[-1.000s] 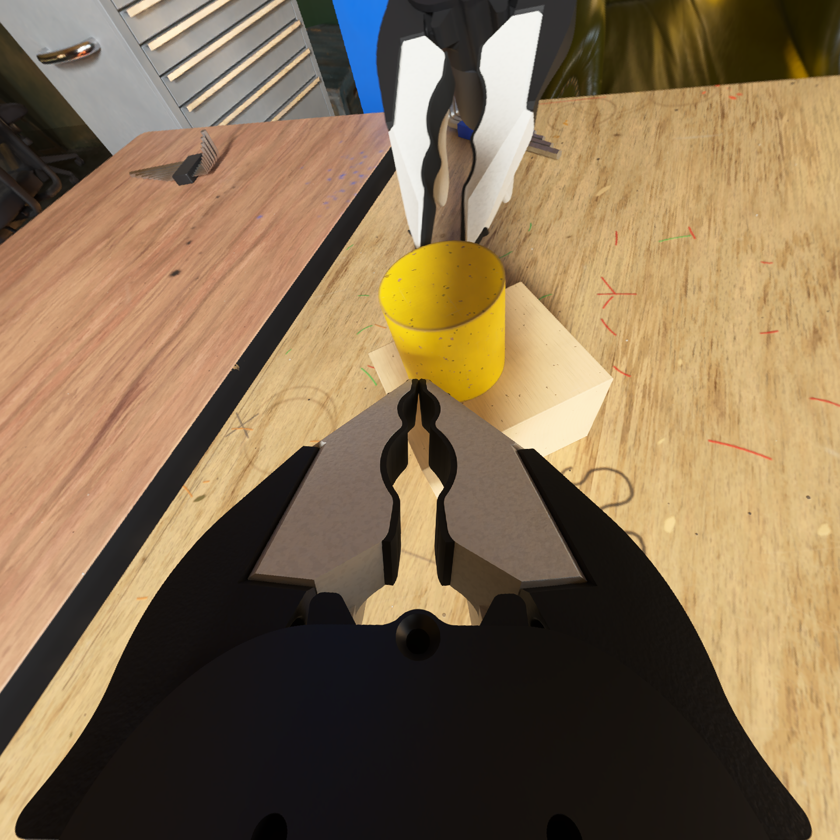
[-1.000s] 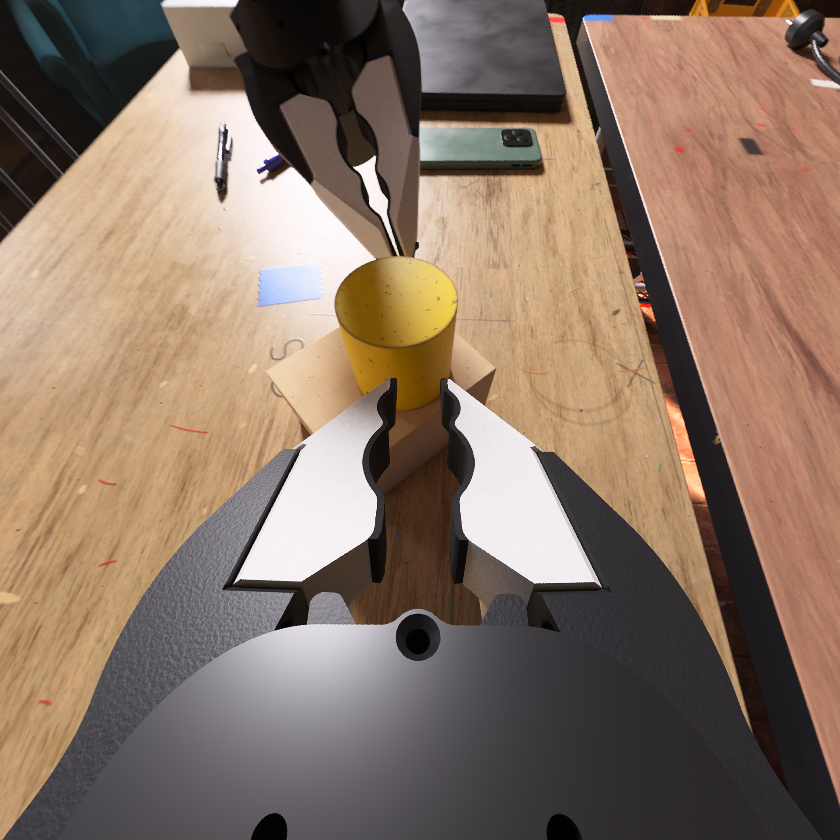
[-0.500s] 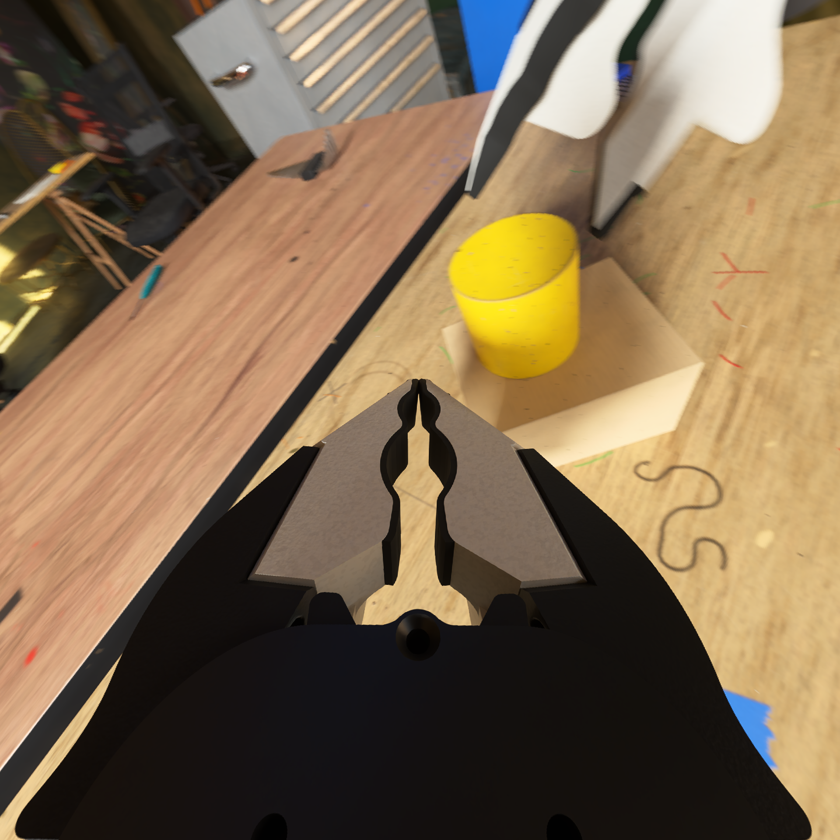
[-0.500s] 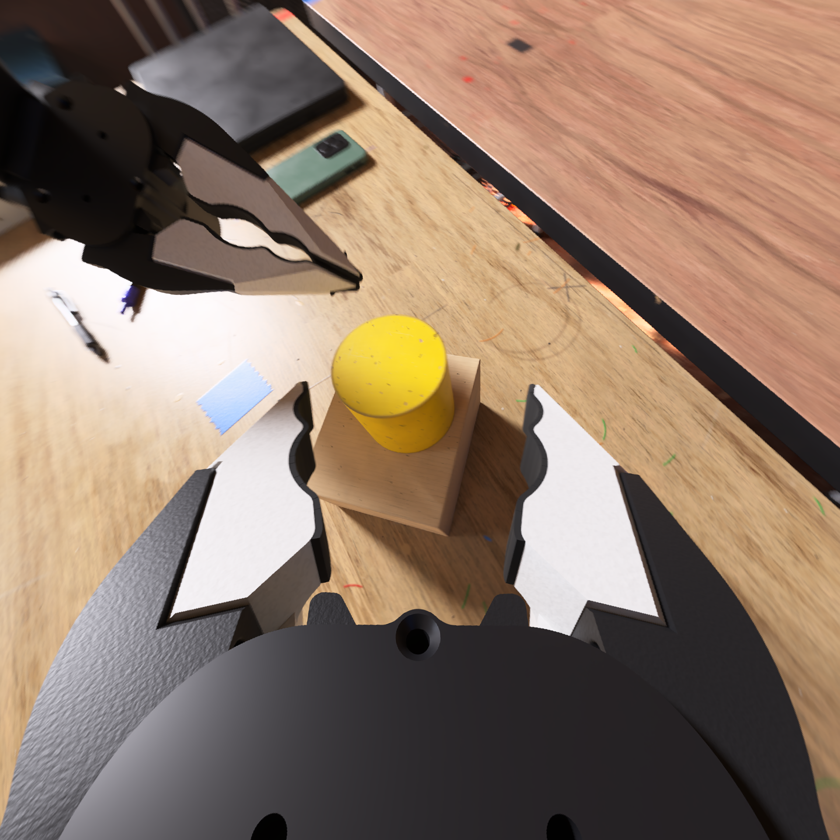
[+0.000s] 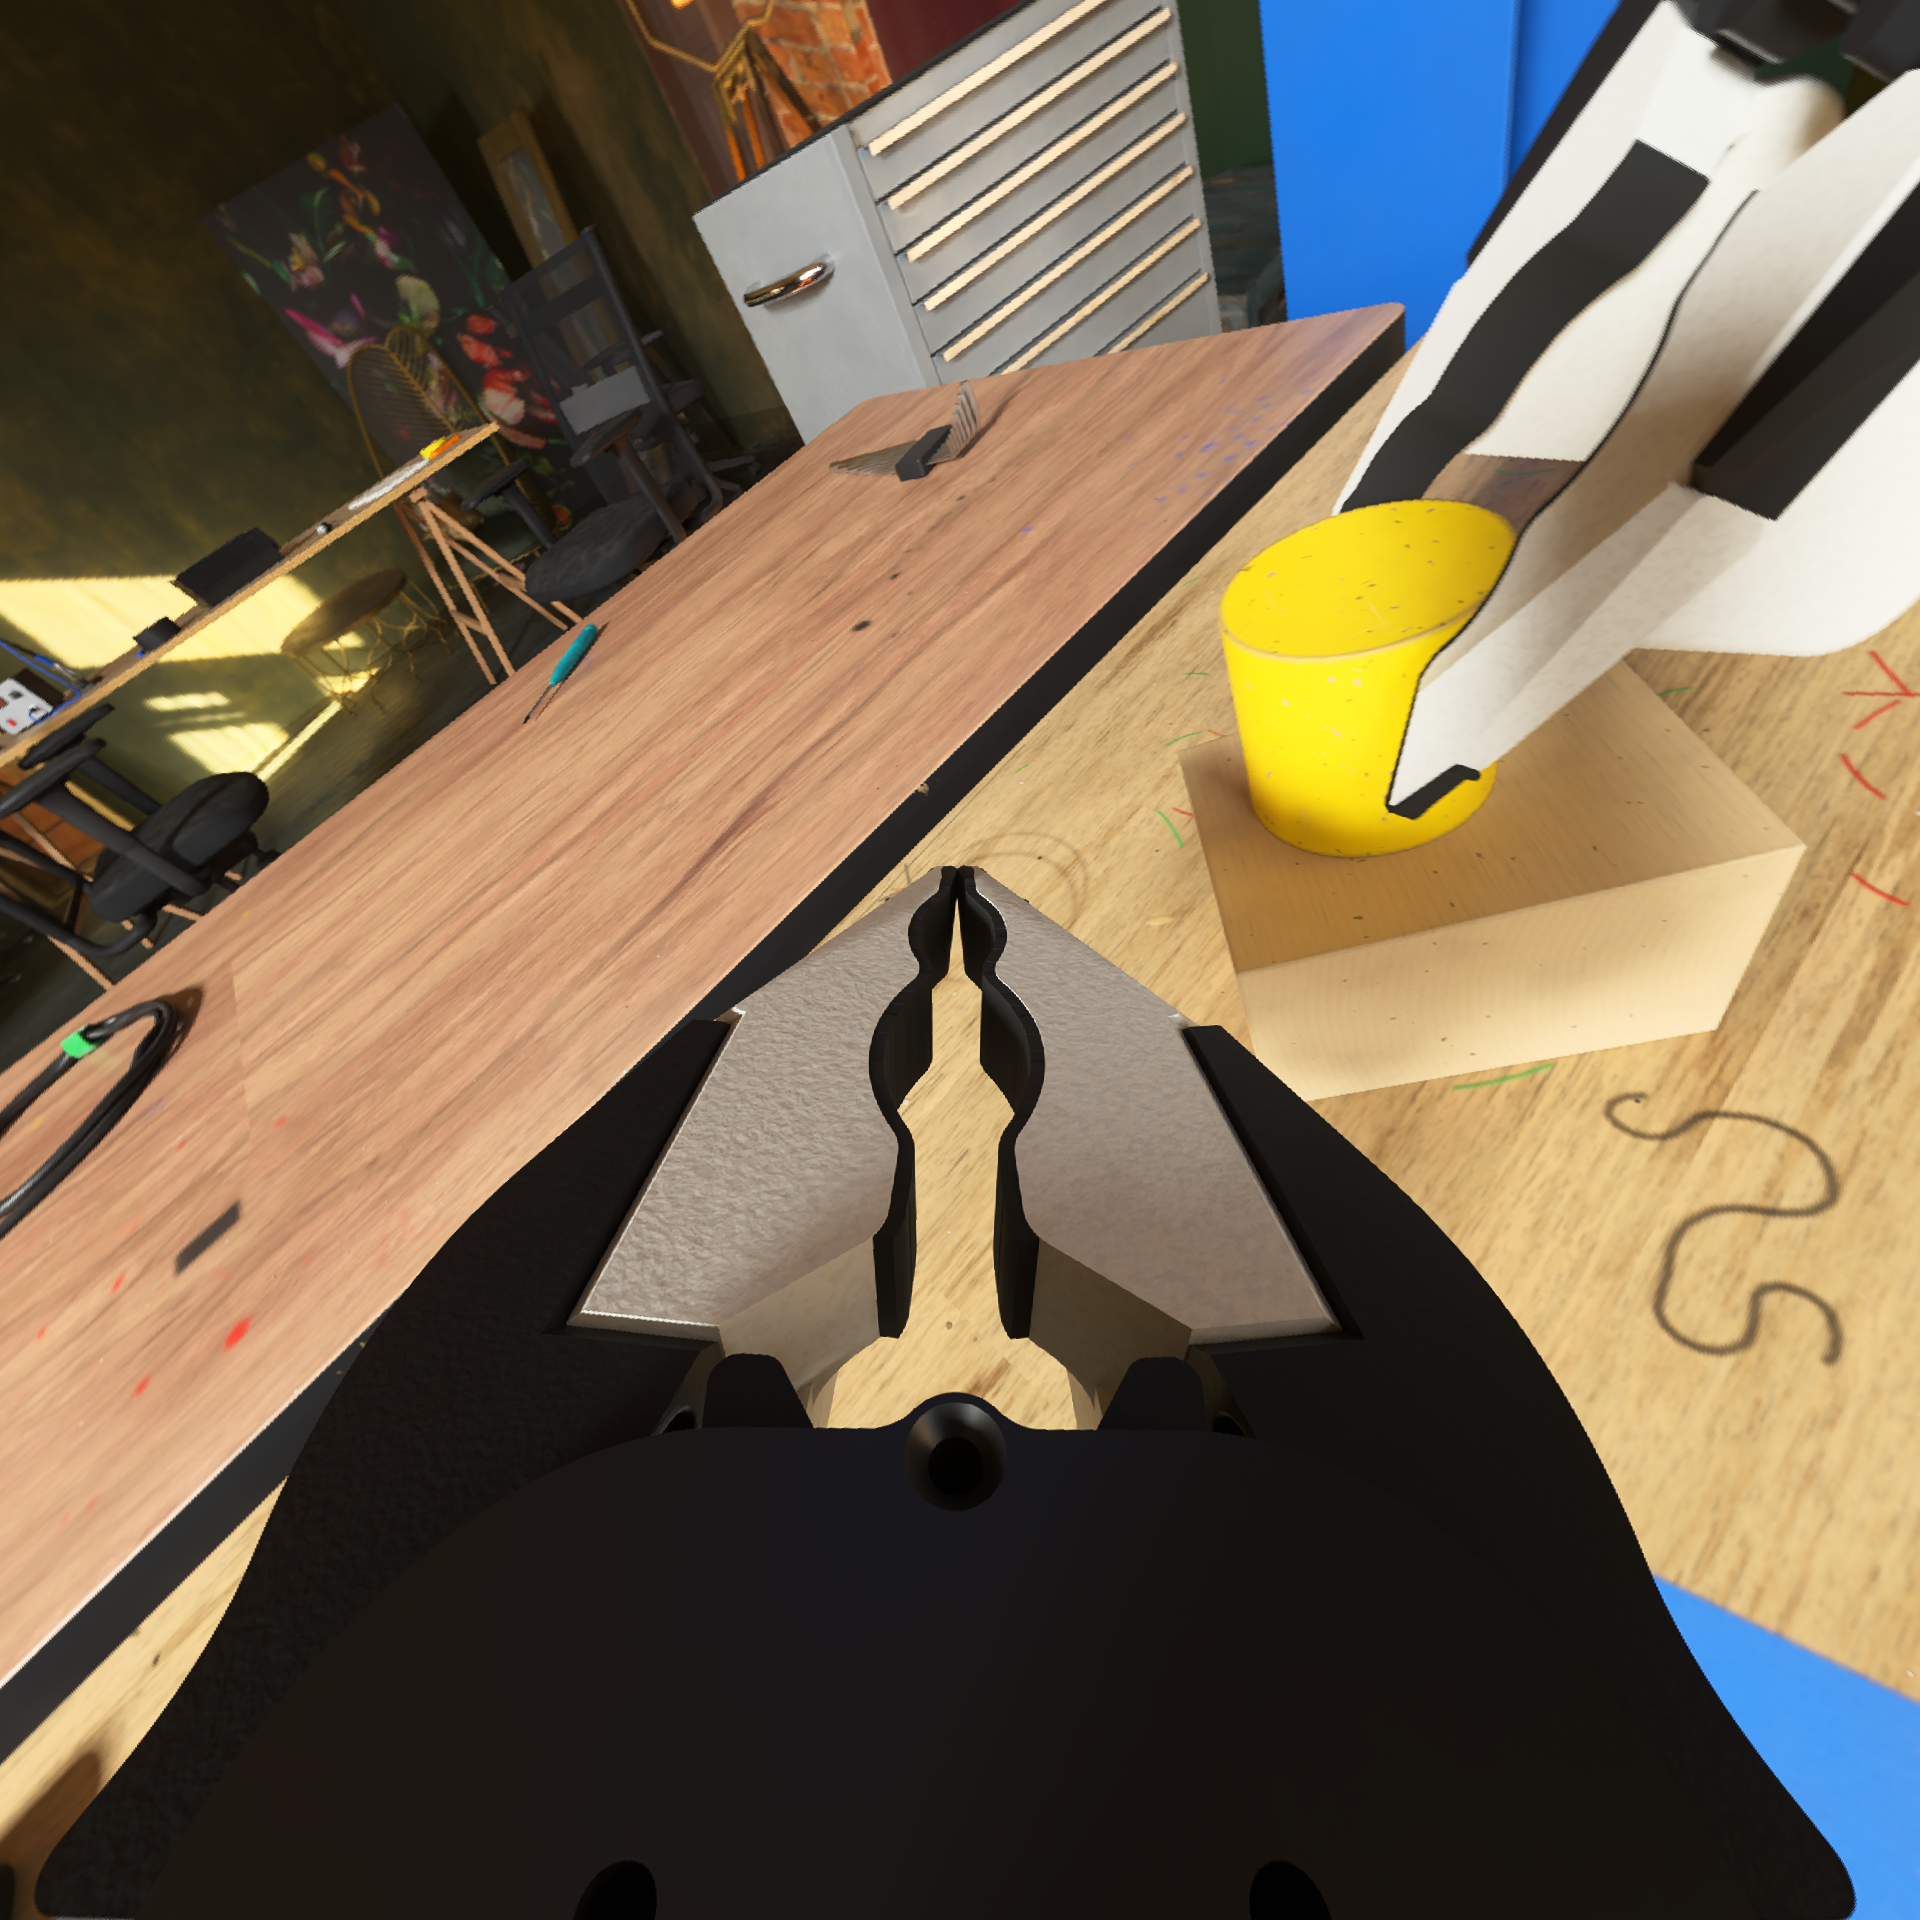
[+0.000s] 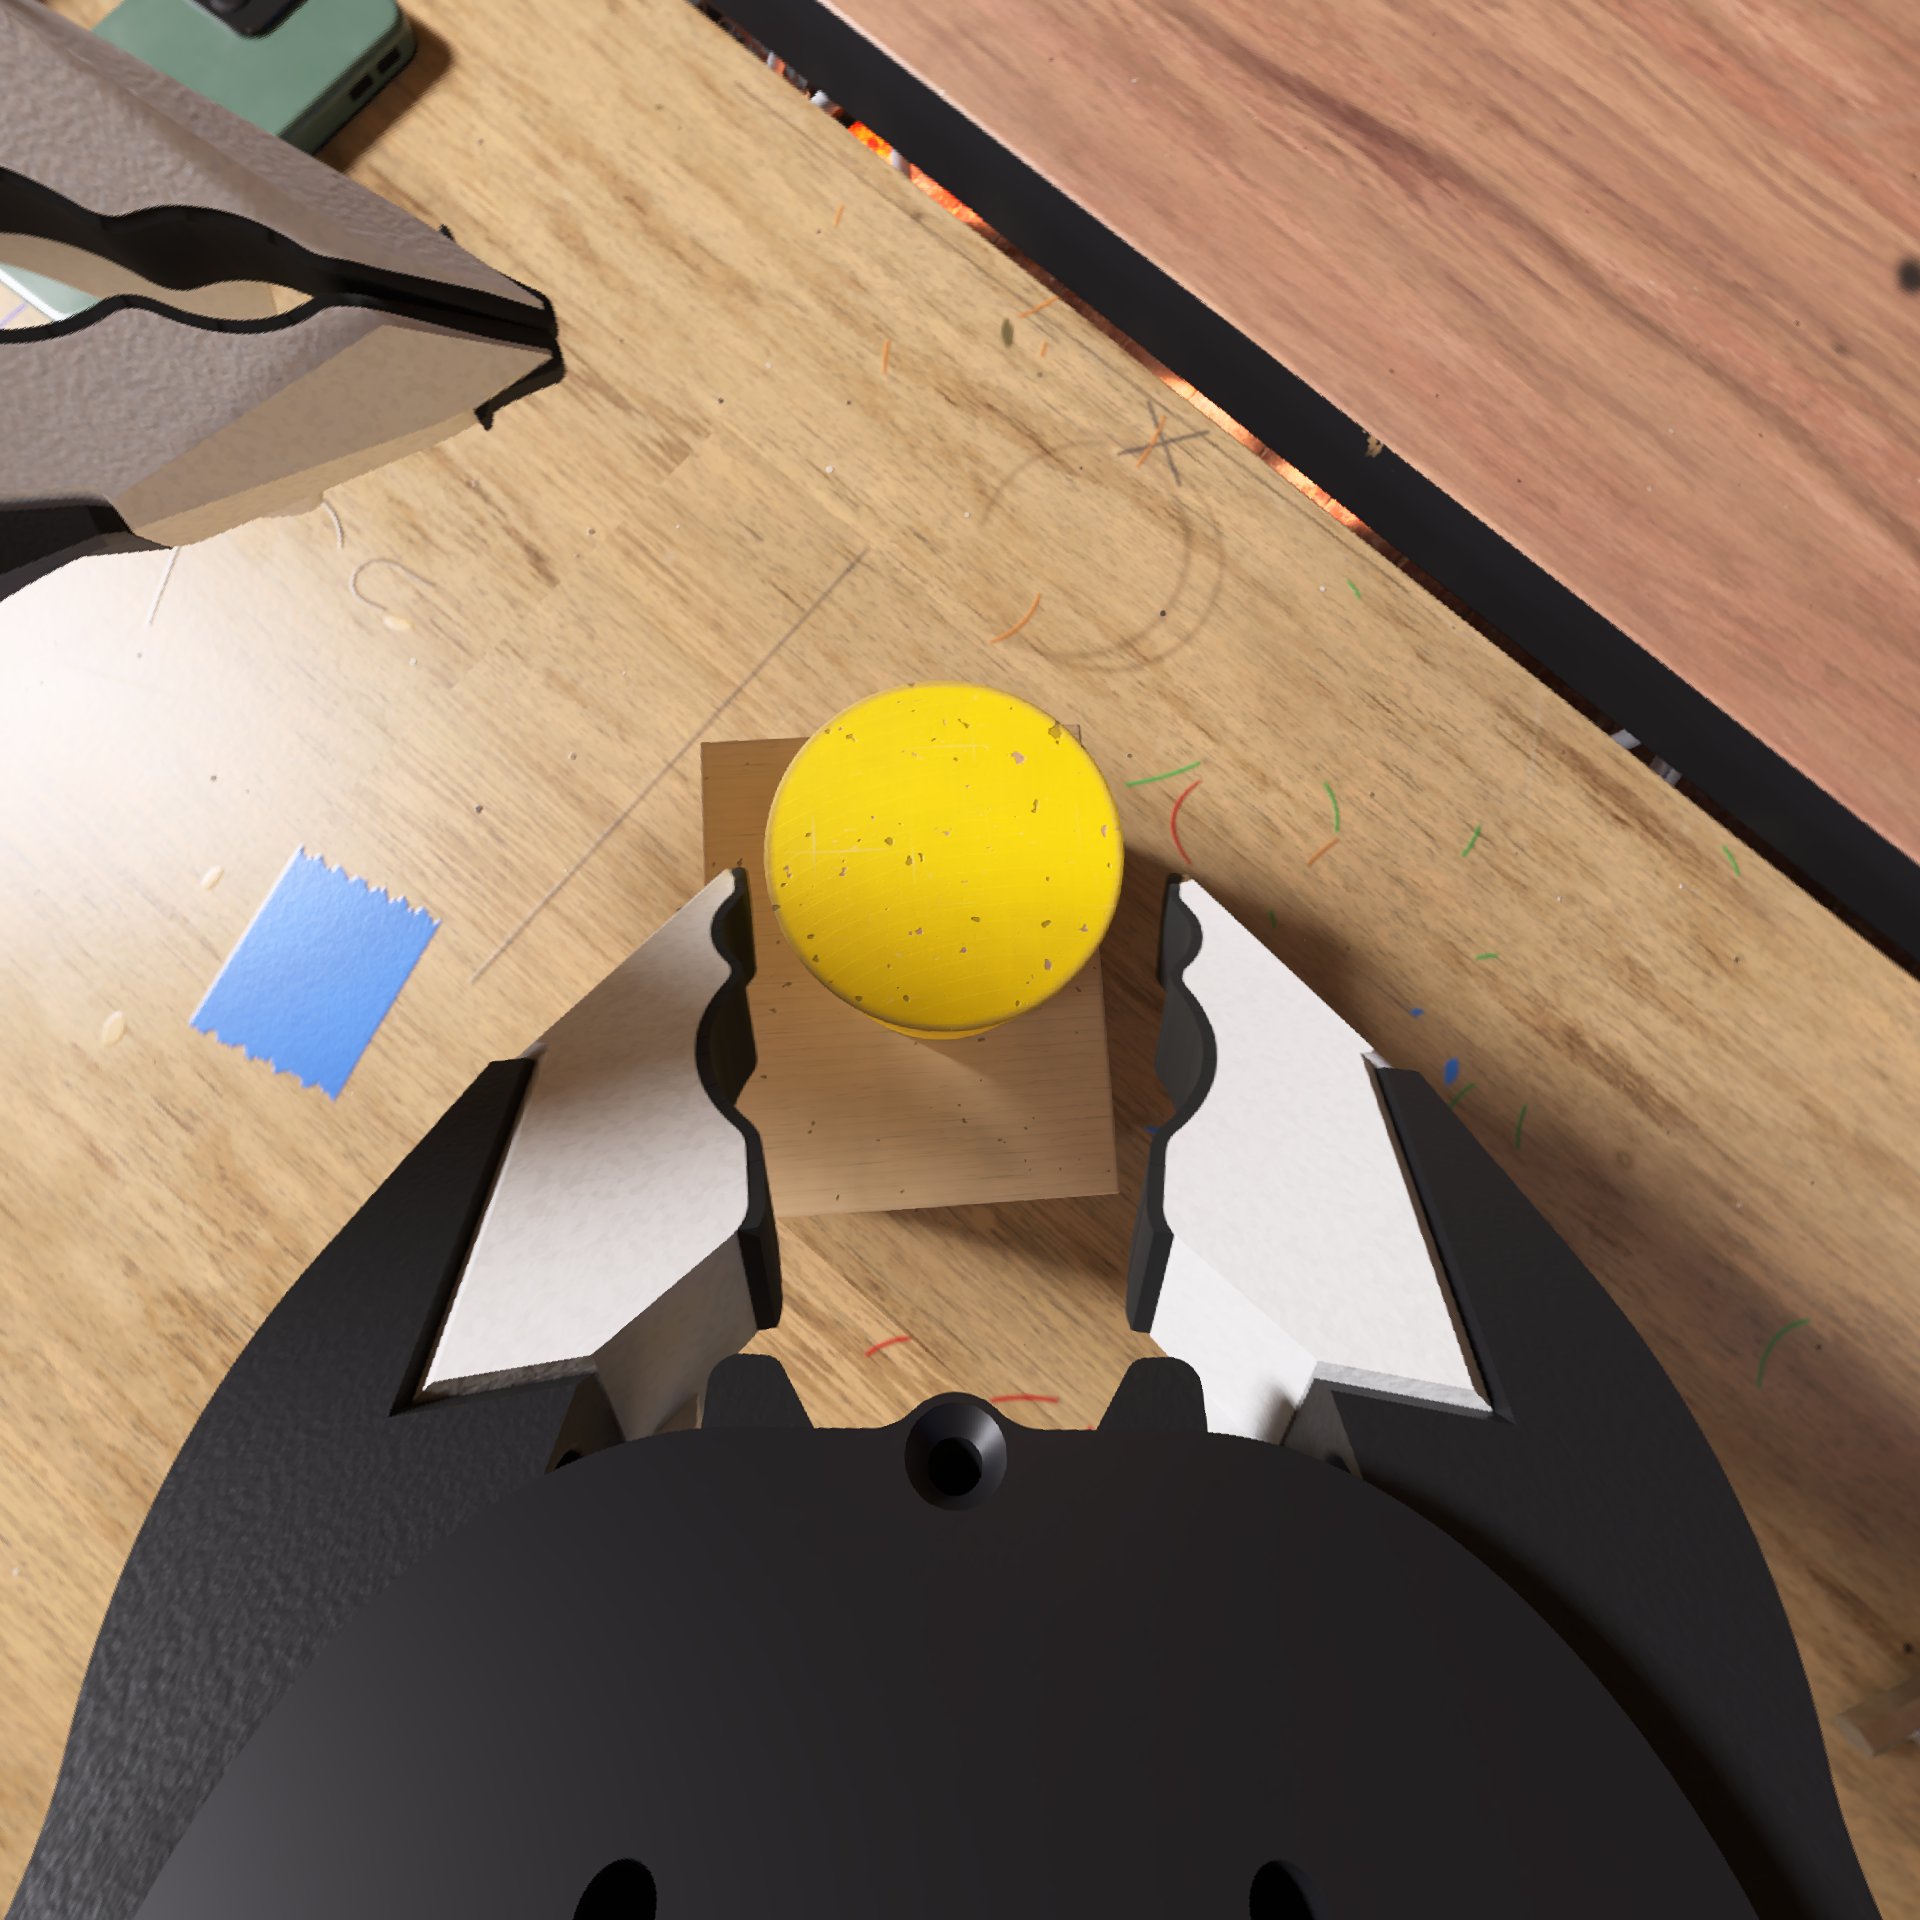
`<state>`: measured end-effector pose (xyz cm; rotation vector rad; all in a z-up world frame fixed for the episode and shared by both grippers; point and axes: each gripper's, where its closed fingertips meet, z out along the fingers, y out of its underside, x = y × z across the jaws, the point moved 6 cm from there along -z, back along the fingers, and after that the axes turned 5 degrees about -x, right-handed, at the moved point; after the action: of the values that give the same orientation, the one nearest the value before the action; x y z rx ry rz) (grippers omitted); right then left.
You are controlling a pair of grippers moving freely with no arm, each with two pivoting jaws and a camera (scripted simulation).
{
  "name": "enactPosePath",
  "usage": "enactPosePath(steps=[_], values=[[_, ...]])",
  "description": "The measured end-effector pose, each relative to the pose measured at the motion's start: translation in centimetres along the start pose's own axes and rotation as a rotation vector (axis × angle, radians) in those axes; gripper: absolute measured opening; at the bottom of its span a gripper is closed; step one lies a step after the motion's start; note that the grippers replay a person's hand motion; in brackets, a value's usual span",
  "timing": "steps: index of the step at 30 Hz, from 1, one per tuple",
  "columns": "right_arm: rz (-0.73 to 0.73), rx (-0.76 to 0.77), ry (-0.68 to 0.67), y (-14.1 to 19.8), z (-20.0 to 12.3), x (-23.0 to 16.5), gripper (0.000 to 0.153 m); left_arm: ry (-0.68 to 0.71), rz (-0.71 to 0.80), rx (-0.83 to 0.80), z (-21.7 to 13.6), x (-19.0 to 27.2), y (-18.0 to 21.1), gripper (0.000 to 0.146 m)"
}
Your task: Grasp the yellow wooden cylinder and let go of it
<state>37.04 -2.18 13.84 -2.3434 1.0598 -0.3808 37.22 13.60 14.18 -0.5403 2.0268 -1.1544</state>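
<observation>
Item: yellow wooden cylinder (image 6: 943,860). Stands upright on a pale wooden block (image 6: 935,1122), which rests on the light worktop (image 6: 520,644). Long axis vertical, pointing up toward the right tool.

Right tool (image 6: 954,904): white fingers spread wide, poised above the cylinder and looking nearly straight down on its round top. The cylinder lies directly ahead of this tool, between the two fingertips, one on each flank. In the left wrist view the near white finger (image 5: 1507,665) overlaps the cylinder's side down toward its base; contact cannot be confirmed. Judgement: the coming move is to close across the diameter, and this tool is the nearer by far.

Left tool (image 5: 956,878): grey-brown fingers closed tip to tip, holding nothing. The cylinder (image 5: 1340,675) lies ahead and to its right, well apart.

Appearance: bright yellow paint with small pale flecks and chips, flat circular top, smooth side that looks to narrow slightly toward the base.

Also present: blue tape patch (image 6: 312,971) left of the right tool; green phone (image 6: 301,62) far ahead-left; reddish second worktop (image 6: 1507,260) ahead-right.
</observation>
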Motion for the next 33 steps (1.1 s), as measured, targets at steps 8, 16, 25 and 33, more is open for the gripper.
enactPosePath(steps=[8,16,25,33], values=[[-0.300,-0.046,-0.179,-0.4,0.0,0.2,0.064,0.245,0.082,0.116,-1.0,2.5,-1.8,0.009],[-0.656,-0.065,-0.428,-0.3,-0.1,0.1,0.064,0.516,0.199,-0.037,0.8,3.8,-3.1,0.068],[-0.591,0.056,-0.514,0.5,-1.1,1.1,0.064,0.641,0.227,-0.037,2.6,4.9,-3.5,0.070],[-0.662,0.065,-0.506,0.5,-0.9,1.2,0.064,0.684,0.257,-0.110,3.5,5.4,-3.4,0.059]])
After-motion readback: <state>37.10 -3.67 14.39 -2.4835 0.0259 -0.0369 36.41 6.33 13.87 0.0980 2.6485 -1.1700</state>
